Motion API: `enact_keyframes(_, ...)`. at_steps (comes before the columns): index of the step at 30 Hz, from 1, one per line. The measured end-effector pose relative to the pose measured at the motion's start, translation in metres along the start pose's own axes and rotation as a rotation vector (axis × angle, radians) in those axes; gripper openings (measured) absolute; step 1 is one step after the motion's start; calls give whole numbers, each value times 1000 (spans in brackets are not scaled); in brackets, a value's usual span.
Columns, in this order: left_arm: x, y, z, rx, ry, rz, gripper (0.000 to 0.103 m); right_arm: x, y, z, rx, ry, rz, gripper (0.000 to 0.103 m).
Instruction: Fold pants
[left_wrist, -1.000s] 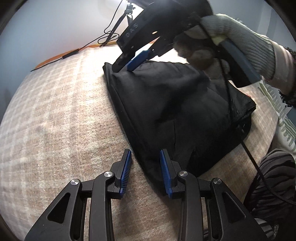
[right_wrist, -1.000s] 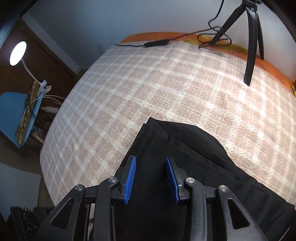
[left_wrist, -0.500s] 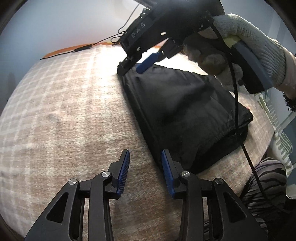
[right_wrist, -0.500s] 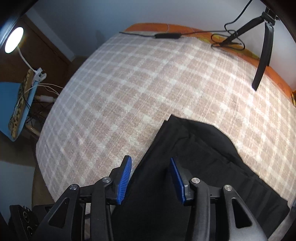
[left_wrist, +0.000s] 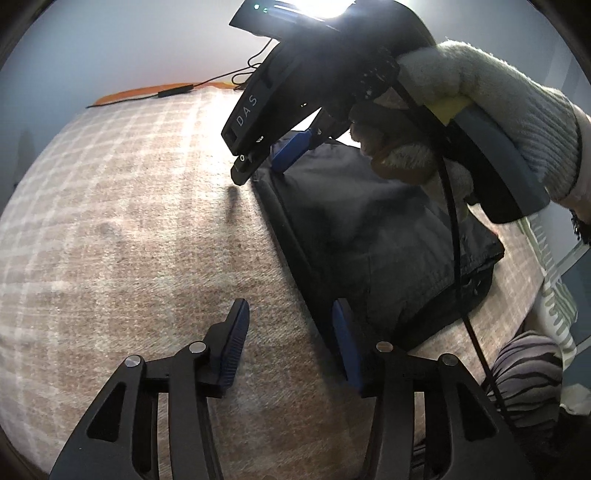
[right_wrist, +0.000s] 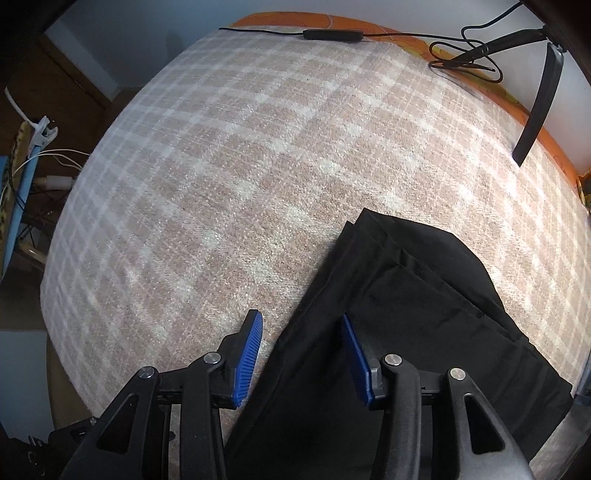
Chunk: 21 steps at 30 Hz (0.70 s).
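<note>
Right gripper (left_wrist: 273, 162) nearer; tripod (right_wrist: 539, 107) (cable-tangled) beyond pants (right_wrist: 388, 332).

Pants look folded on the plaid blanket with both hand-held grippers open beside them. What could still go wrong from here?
The right hand-held gripper straddles the black pants' long folded edge; closing or dragging could reopen the layers. Its dangling cable crosses the pants and might snag them. The left hand-held gripper sits close to the near corner.
</note>
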<state>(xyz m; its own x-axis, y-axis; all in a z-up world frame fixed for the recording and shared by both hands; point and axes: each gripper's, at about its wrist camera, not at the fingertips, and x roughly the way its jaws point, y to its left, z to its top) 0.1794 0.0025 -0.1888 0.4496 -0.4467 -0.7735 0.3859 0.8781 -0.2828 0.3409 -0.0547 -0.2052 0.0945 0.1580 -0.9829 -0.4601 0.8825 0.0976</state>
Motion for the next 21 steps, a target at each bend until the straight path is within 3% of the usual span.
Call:
enact_keyframes(6,8,6,7,-62,21,-51,46,4,7,-1,-26,-15,-43,26)
enact_keyframes(13,14,10,14,-94,34,-97,46,0,-9,-8,9,-62,26,4)
enact_keyframes(21,25,4,27,-101,44,-133,46,-27,-38,-20,60,-137,135,0)
